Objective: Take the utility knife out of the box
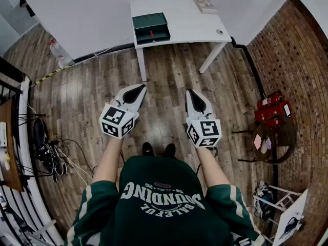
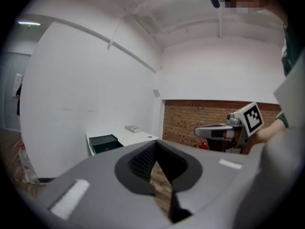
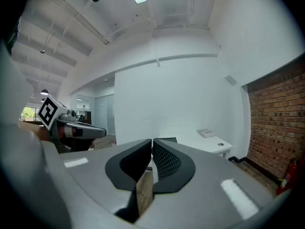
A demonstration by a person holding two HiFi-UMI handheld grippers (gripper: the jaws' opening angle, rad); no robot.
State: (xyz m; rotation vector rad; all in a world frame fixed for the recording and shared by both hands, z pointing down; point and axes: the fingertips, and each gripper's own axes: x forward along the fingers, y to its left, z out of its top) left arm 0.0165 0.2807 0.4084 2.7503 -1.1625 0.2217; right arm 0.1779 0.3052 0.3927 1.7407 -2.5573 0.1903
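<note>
A dark green box (image 1: pixel 151 28) stands open on the left end of a white table (image 1: pixel 184 19) far ahead of me. Inside it lies a small red thing (image 1: pixel 151 33) that may be the utility knife. My left gripper (image 1: pixel 139 88) and right gripper (image 1: pixel 190 92) hang side by side over the wooden floor, well short of the table. Both are shut, tips together, with nothing in them. In the left gripper view the box (image 2: pixel 104 143) shows beyond the left gripper (image 2: pixel 155 144), with the right gripper (image 2: pixel 224 130) to its side. In the right gripper view the right gripper (image 3: pixel 152 142) hides most of the box.
A book (image 1: pixel 204 4) and a small round object (image 1: pixel 219 32) lie on the table. A brick wall (image 1: pixel 302 60) runs along the right, with red fire extinguishers (image 1: pixel 271 106) and a round stand (image 1: pixel 277 137). A bottle (image 1: pixel 60 53) and cables (image 1: pixel 51 158) are at left.
</note>
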